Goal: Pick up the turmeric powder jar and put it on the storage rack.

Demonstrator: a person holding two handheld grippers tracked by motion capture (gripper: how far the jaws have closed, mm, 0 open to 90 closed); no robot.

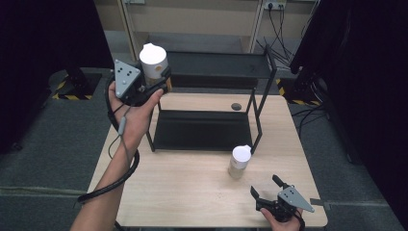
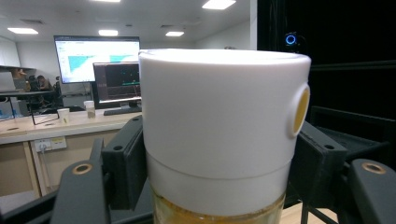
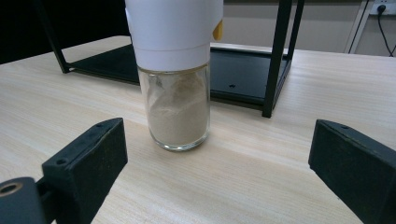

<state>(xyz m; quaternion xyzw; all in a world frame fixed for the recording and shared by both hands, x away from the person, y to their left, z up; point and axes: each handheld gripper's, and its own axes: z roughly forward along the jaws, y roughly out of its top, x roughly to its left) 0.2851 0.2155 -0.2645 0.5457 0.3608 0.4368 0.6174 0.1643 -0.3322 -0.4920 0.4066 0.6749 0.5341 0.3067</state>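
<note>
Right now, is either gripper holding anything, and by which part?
The left gripper holds a white-capped jar, clamped around the lower cap. The right gripper is open and holds nothing; a second jar stands apart on the table.

Overhead view; two close gripper views

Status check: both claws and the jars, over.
Left claw shut on raised jar, beside rack top shelf. Right claw open, facing second jar upright on table. Nothing between them.
</note>
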